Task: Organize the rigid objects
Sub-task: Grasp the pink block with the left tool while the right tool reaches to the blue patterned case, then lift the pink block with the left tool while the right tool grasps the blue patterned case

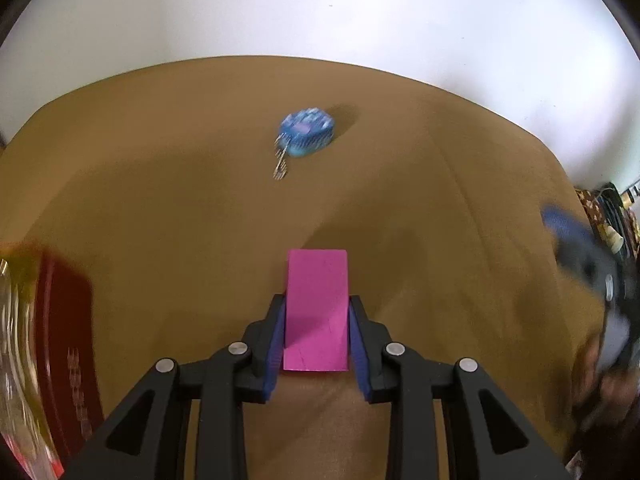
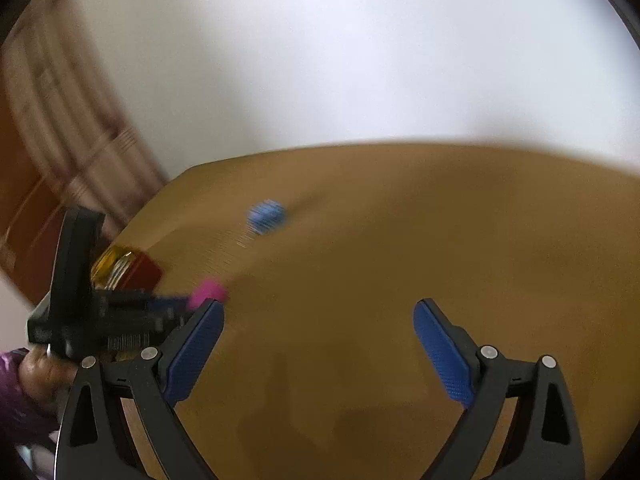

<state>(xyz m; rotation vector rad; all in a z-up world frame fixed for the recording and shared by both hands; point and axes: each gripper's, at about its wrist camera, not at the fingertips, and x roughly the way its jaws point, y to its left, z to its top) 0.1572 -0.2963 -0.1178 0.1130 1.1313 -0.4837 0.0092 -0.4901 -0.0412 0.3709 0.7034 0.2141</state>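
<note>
A pink block (image 1: 316, 312) sits low in the centre of the left wrist view, clamped between the blue pads of the left gripper (image 1: 317, 308), whose jaws are pressed tight against its two sides. Its far end sticks out past the fingertips, above the brown table (image 1: 160, 184). In the right wrist view the same block (image 2: 208, 291) shows as a pink blur at the left edge, at the tip of the other tool.

Further up the table, near the centre of the left view, lies a small blue tin (image 1: 307, 132) with a short metal chain (image 1: 281, 164) trailing from it toward the camera. A red box (image 1: 66, 344) with a clear, yellowish front fills the lower left corner, blurred.

The right gripper (image 2: 318, 312) has its jaws spread wide with nothing between them, only bare table beneath. A hand (image 2: 44, 372) with a purple sleeve (image 2: 16, 396) shows at that view's lower left.
</note>
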